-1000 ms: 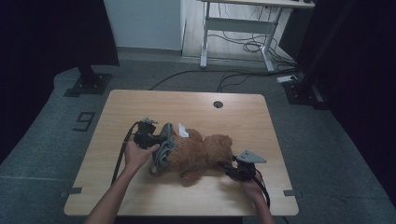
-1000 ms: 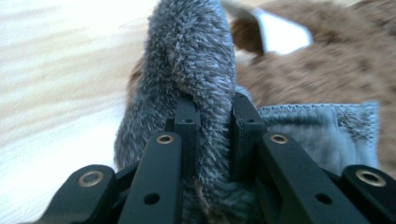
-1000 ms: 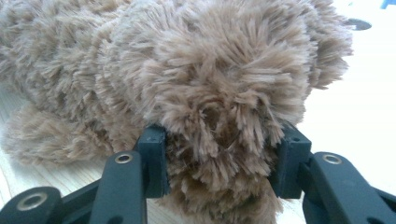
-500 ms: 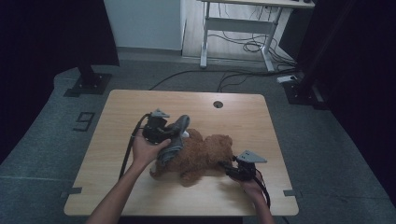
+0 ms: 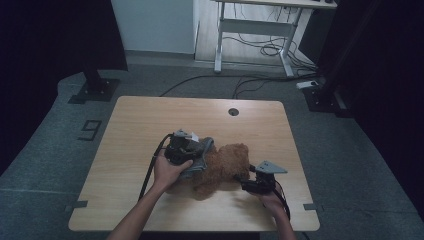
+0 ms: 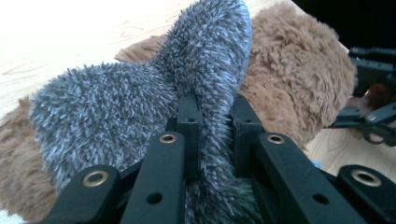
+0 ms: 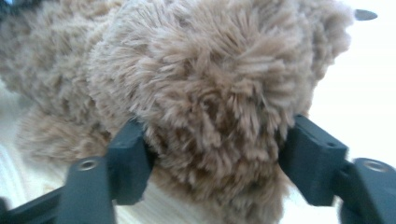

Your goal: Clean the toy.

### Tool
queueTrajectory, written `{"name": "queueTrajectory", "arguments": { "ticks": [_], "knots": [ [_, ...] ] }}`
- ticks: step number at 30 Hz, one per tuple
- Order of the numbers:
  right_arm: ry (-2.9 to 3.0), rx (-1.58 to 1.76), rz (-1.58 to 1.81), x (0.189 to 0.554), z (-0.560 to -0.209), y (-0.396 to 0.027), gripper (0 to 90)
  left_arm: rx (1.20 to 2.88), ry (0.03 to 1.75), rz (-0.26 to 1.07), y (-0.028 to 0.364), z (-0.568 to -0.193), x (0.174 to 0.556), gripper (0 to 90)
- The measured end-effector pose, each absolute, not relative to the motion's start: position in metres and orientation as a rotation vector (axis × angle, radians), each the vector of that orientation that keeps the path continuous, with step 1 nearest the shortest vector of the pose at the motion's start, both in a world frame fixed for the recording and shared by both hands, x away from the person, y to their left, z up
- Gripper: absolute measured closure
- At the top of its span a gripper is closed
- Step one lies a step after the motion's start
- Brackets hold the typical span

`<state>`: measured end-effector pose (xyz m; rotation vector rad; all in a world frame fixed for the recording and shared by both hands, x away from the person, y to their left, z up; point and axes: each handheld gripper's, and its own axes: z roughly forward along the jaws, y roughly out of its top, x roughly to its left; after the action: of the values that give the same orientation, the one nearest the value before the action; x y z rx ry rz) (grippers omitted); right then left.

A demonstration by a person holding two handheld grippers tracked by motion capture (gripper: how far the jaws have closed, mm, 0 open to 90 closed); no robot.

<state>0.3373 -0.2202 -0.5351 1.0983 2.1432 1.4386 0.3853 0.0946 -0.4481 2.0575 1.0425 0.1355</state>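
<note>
A brown plush bear [image 5: 225,167] lies on the wooden table [image 5: 150,120], right of the middle. My left gripper [image 5: 196,155] is shut on a grey fuzzy cloth [image 5: 204,152] and holds it against the bear's left side. In the left gripper view the cloth [image 6: 116,102] is pinched between the black jaws of the left gripper [image 6: 215,105], with the bear [image 6: 289,79] behind it. My right gripper [image 5: 247,181] sits at the bear's right end. Its jaws have just been opening. In the right gripper view they stand wide on either side of a furry lump of the bear [image 7: 210,84].
A round cable hole [image 5: 233,111] sits near the table's far edge. Beyond the table stand a white desk frame [image 5: 250,30], floor cables [image 5: 260,50] and black stand bases [image 5: 92,90]. A "9" mark [image 5: 90,129] lies on the floor at the left.
My left hand has carried the grey cloth to the right, up against the bear. The right hand has kept its place.
</note>
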Motion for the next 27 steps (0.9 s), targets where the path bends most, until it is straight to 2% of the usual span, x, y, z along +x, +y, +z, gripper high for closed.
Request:
{"name": "queueTrajectory", "arguments": {
  "ticks": [4, 10, 16, 20, 27],
  "knots": [
    [2.13, 1.121, 1.474, 0.336, -0.526, -0.226, 19.6, 1.996, 1.034, 0.105, 0.101, -0.457, 0.378, 78.4],
    [2.068, 1.147, 1.507, 0.338, -0.504, -0.228, 14.2, 1.942, 1.007, 0.073, 0.108, -0.465, 0.366, 78.9],
    [2.137, 1.153, 1.449, 0.364, -0.487, -0.212, 7.6, 1.943, 0.984, 0.099, 0.108, -0.466, 0.357, 78.9],
    [2.202, 1.199, 1.42, 0.381, -0.491, -0.201, 0.0, 1.936, 0.977, 0.097, 0.109, -0.467, 0.353, 78.9],
    [2.307, 1.319, 1.426, 0.388, -0.51, -0.195, 0.0, 1.92, 0.966, 0.094, 0.109, -0.471, 0.343, 78.9]
  ]
}}
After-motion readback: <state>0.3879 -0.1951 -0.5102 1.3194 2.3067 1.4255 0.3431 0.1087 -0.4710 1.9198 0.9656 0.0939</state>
